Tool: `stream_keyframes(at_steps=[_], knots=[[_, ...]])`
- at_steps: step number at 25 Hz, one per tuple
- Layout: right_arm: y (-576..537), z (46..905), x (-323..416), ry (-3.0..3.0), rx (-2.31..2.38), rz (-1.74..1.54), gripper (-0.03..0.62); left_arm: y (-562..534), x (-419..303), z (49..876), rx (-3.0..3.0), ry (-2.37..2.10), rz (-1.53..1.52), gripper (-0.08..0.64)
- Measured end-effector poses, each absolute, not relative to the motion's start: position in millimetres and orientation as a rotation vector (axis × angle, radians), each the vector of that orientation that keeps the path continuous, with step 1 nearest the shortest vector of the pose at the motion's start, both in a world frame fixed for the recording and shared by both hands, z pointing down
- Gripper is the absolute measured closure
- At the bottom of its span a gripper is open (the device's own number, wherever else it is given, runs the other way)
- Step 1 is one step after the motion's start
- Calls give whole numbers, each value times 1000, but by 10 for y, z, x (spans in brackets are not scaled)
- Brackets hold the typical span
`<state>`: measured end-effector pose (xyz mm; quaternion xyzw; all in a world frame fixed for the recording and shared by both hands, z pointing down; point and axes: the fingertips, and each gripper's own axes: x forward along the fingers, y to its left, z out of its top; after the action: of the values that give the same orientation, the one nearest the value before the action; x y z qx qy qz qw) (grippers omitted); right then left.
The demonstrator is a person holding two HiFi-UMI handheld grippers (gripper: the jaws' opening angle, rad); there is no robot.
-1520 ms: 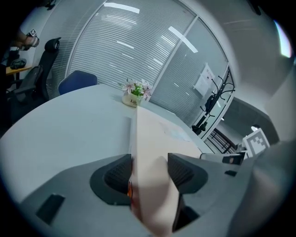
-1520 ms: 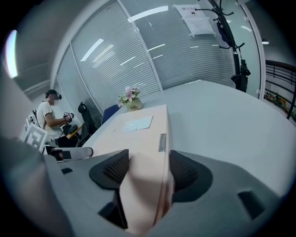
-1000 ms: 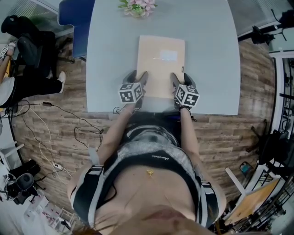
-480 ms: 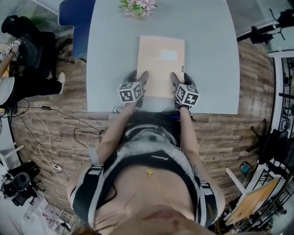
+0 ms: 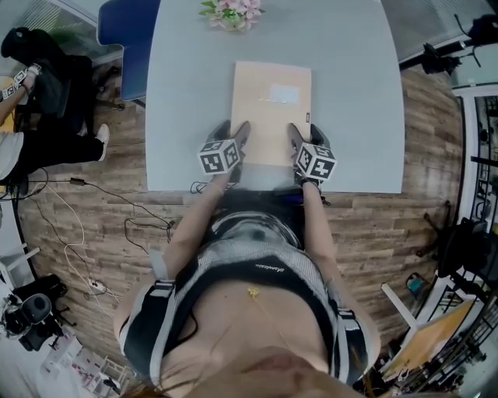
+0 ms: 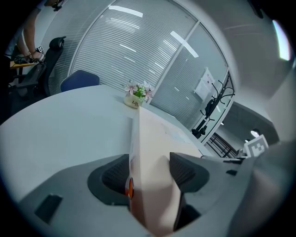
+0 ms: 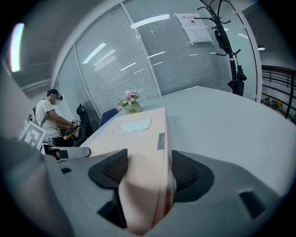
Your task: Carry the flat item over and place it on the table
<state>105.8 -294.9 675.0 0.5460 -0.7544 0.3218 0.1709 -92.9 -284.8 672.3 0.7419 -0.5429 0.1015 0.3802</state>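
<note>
A flat beige box (image 5: 272, 109) with a pale label lies on the grey table (image 5: 187, 93), its near end towards me. My left gripper (image 5: 232, 130) straddles the box's near left corner. Its jaws have just been opening, and in the left gripper view the box (image 6: 148, 139) sits between the pads of this gripper (image 6: 150, 169), which look eased off it. My right gripper (image 5: 305, 130) is at the near right corner. In the right gripper view the box (image 7: 138, 134) fills the gap of that gripper (image 7: 145, 169), with both pads against it.
A small pot of flowers (image 5: 232, 12) stands at the table's far edge beyond the box. A blue chair (image 5: 124, 31) is at the far left corner. A seated person (image 5: 23, 93) is off to the left, and cables (image 5: 101, 225) trail over the wooden floor.
</note>
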Motion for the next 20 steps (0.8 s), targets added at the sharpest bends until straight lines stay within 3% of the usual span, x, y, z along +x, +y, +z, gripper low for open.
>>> stream_keyframes(at_steps=[20], knots=[[-2955, 6760, 1049, -2150, 1551, 919, 291, -2850, -941, 6732, 1899, -1399, 266, 295]])
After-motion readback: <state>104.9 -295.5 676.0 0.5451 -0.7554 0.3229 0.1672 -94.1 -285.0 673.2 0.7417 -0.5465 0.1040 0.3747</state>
